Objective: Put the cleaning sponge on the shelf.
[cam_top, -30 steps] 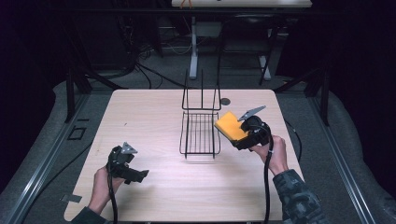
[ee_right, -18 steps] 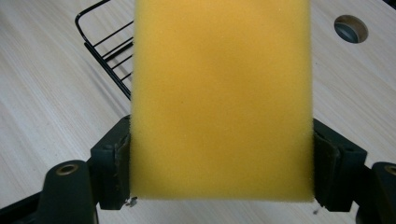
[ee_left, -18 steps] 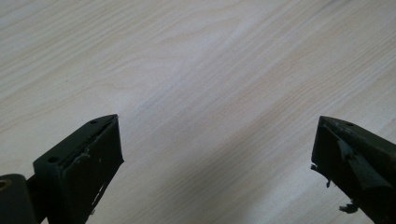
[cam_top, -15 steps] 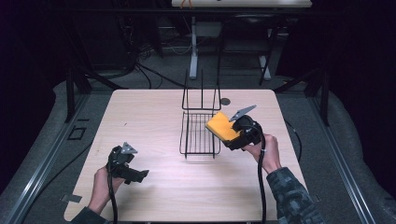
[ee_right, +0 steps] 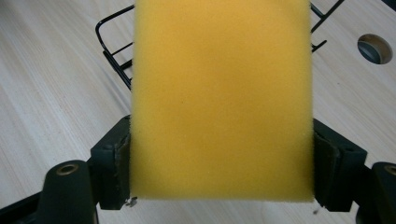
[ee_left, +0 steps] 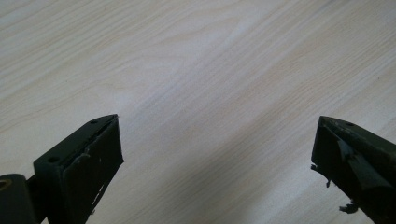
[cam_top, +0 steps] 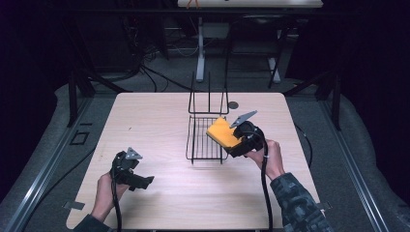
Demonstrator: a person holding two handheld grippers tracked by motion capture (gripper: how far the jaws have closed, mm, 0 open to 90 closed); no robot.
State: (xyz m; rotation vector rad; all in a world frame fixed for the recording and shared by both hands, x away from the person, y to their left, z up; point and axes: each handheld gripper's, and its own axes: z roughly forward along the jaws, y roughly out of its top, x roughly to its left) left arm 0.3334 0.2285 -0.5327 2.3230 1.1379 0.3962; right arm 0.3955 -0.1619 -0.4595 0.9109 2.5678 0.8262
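Since the earlier high-view frames, the right gripper (cam_top: 231, 143) has carried the sponge (cam_top: 223, 132) leftward, from beside the right edge of the rack (cam_top: 207, 140) to a spot over the rack's right part; the left gripper (cam_top: 138, 178) has kept its place. Left to right in the high view: the left hand (cam_top: 107, 189) holds its gripper low over the near left part of the table (cam_top: 154, 121), well apart from the rack, a cable trailing back toward the person. Left gripper view: both black jaws stand wide apart, with bare pale wood grain between them, gripping no object. At table centre stands the black wire rack, its flat grid base toward the person and an upright wire back at the far side. Sponge, yellow-orange and rectangular, hangs tilted over the rack's right side; whether it touches the wires cannot be told. Right gripper view: the sponge (ee_right: 222, 98) is clamped between the two jaws, pads pressing on its left and right edges; rack wires (ee_right: 114, 46) show behind it on the left. A round hole (ee_right: 375, 47) in the tabletop lies at upper right there, just beyond the rack's far right corner in the high view. The right hand (cam_top: 270, 157), in a camouflage sleeve (cam_top: 300, 205), holds that gripper from the near right.
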